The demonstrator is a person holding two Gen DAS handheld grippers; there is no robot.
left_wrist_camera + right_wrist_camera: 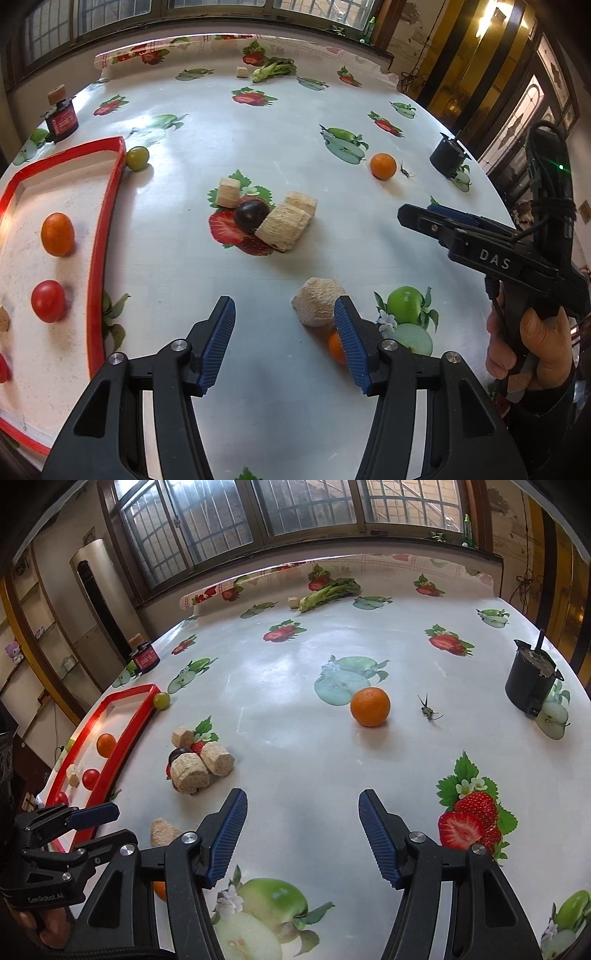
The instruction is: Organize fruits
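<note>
A red-rimmed tray [107, 229] [122, 734] lies at the table's left with an orange fruit [57, 234] and a red tomato [47, 301] in it. A green tomato [137, 158] rests against its far corner. A dark grape [252, 213] sits among beige blocks [286, 221] mid-table. An orange [370, 706] [383, 166] lies farther right. A small orange fruit [337, 345] peeks from behind my left finger. My left gripper [284, 341] hovers open and empty over bare cloth. My right gripper [303, 836] is open and empty too, short of the orange.
A beige lump [317, 306] lies just beyond my left gripper. A black pot [532, 683] stands at the right edge, a small red-labelled jar [61, 120] at the far left, greens [328, 590] at the back. A stem scrap [428, 710] lies near the orange.
</note>
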